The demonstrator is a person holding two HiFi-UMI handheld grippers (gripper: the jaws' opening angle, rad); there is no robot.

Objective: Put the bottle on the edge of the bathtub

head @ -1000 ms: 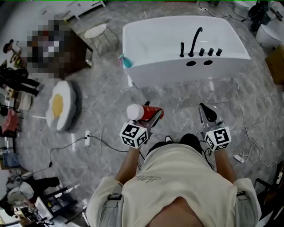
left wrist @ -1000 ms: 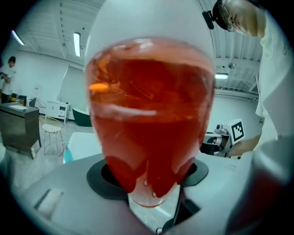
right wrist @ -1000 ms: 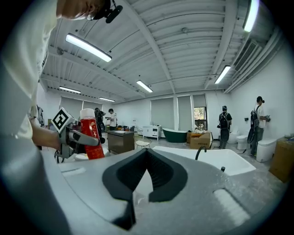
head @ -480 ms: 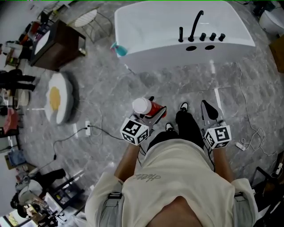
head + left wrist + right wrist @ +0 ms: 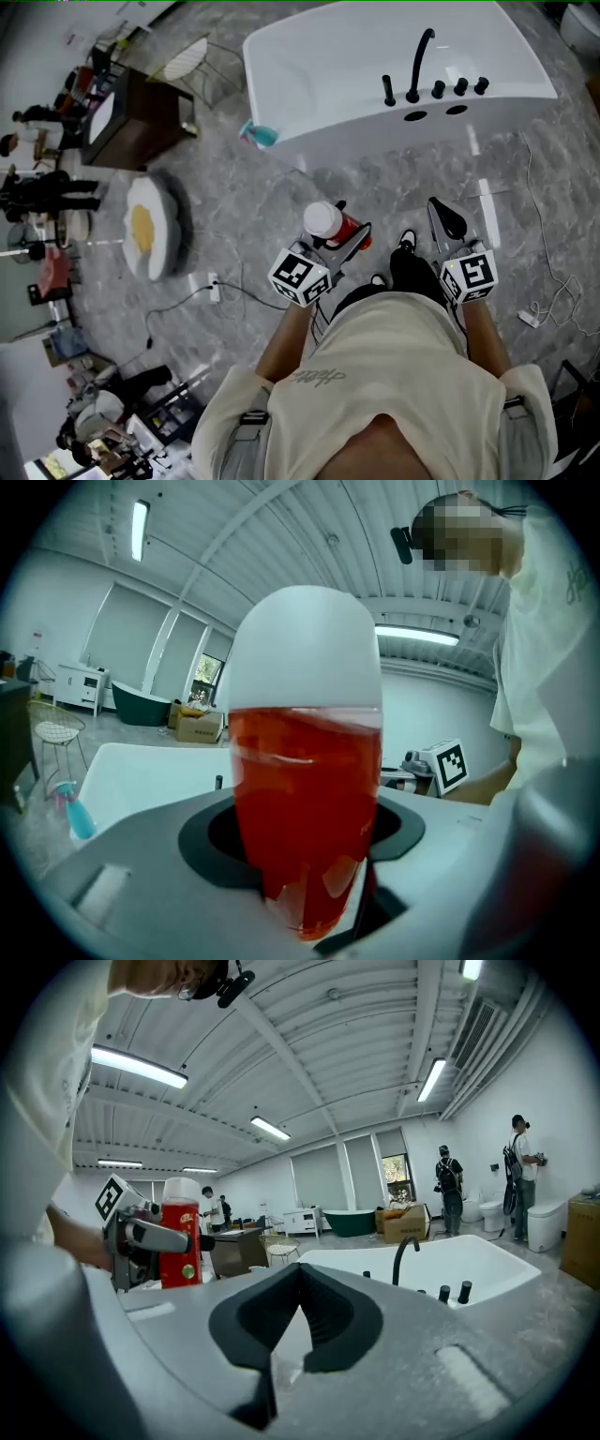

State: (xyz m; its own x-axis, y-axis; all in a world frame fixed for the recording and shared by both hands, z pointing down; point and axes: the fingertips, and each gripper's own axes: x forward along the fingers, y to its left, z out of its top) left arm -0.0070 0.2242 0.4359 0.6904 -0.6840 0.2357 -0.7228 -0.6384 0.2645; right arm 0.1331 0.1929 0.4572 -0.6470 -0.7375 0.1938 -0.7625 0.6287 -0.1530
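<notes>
Between the clamped jaws of the left gripper (image 5: pixel 345 239) stands a red bottle (image 5: pixel 336 227) with a white cap (image 5: pixel 322 218), held upright around its body above the grey marbled floor (image 5: pixel 253 197). The right gripper (image 5: pixel 448 220) is pinched closed on nothing. Ahead, well apart, lies the white bathtub (image 5: pixel 309 66) with its black faucet (image 5: pixel 419 61). I'd judge the bottle stiff, smooth and slippery, fairly light; a mid-body hold suits it.

bottle (image 5: pixel 333 225): red, white cap, upright, held aloft | bathtub (image 5: pixel 356 127): white, well apart
</notes>
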